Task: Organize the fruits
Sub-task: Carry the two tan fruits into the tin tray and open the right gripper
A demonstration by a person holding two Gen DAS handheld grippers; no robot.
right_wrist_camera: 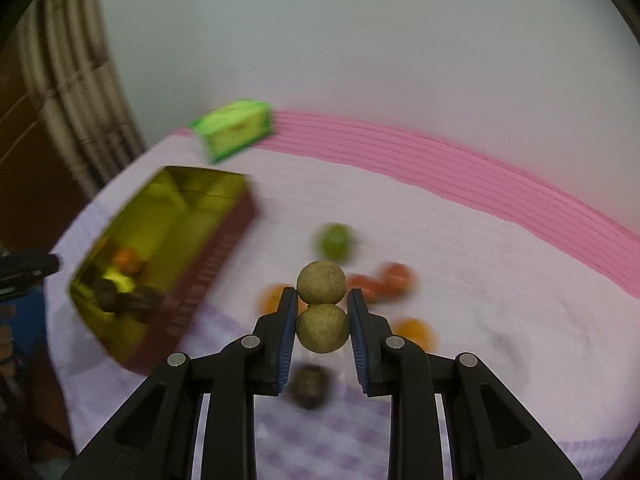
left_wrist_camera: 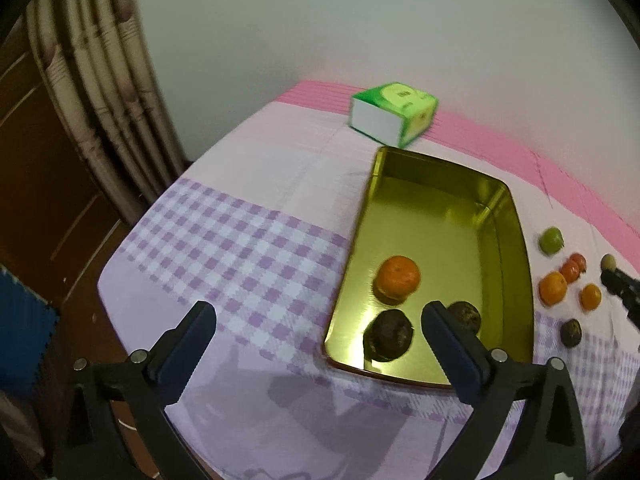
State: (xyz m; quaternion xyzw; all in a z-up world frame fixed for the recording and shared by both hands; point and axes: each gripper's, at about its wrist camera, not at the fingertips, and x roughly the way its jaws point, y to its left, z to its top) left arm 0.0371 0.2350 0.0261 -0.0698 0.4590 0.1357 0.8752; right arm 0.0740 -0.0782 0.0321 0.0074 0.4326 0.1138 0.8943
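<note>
Keep right tool (right_wrist_camera: 322,326) clamped on paired brown fruits (right_wrist_camera: 321,306), carry up-left to gold tray (right_wrist_camera: 208,248) without squeezing harder, release low over bare floor; hold left tool (left_wrist_camera: 318,322), fingers apart and empty, clear beside tray.

The tray (left_wrist_camera: 508,216) is glossy gold inside, with a dark maroon outer wall (right_wrist_camera: 208,276). In it lie an orange mandarin (left_wrist_camera: 399,277) and two dark brown fruits (left_wrist_camera: 390,334). Beyond the tray stands a bright green and white tissue box (left_wrist_camera: 394,114). Right of the tray sit a green lime (left_wrist_camera: 551,240), orange and red fruits (left_wrist_camera: 553,288). The cloth (left_wrist_camera: 248,168) is pale lilac with purple-and-white checks and a pink striped band. The right tongs (right_wrist_camera: 321,300) are black with blue pads (right_wrist_camera: 286,340), around two khaki-tan round fruits (right_wrist_camera: 322,328). The curtain (left_wrist_camera: 100,80) is beige and brown.
</note>
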